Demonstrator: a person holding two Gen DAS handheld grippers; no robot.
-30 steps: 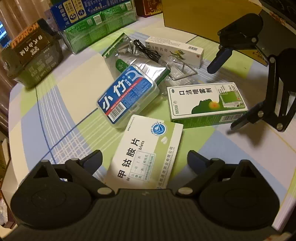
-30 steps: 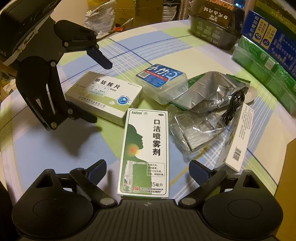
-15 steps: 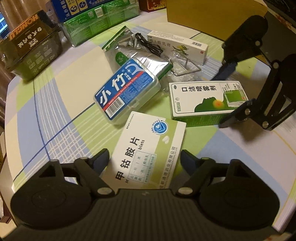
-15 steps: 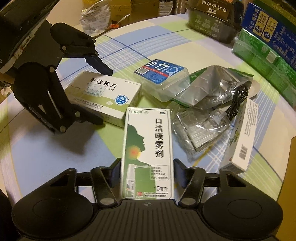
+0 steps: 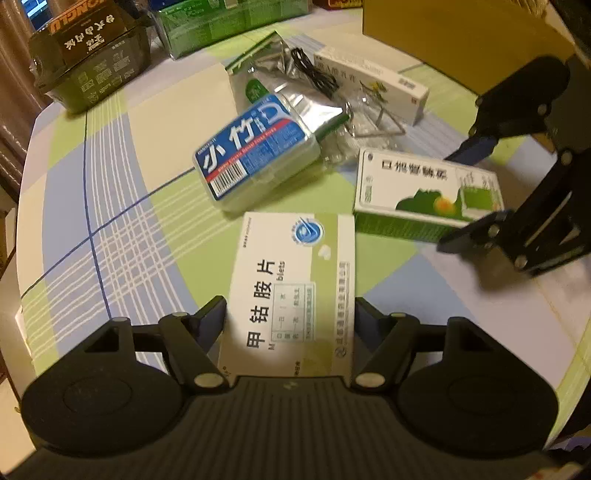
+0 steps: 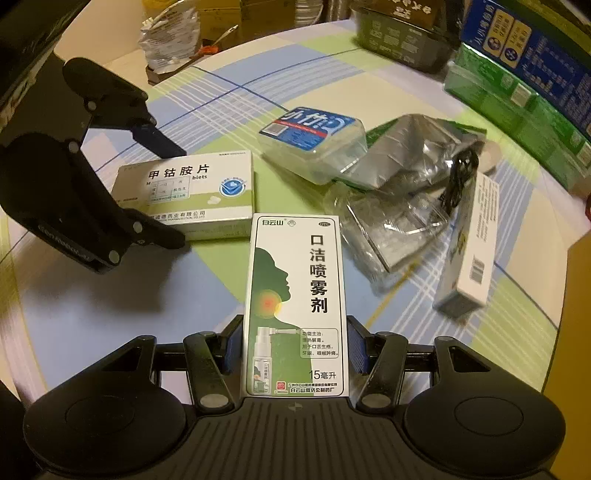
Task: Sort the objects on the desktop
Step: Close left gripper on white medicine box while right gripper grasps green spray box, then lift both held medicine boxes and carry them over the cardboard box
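A white and green tablet box lies on the checked tablecloth. My left gripper is closing its jaws on it, and both pads touch the box's long sides. A green and white throat spray box sits between the pads of my right gripper, which is shut on its near end. From the right wrist view, the left gripper straddles the tablet box. From the left wrist view, the right gripper clasps the spray box.
A blue-labelled floss case, a silver foil pouch, a clear plastic pack, a black cable and a long white carton lie behind. A dark green box, green cartons and a cardboard box line the table's far side.
Both grippers went from wide open to closed around their boxes. The right one closed first on the spray box; the left one narrowed onto the tablet box.
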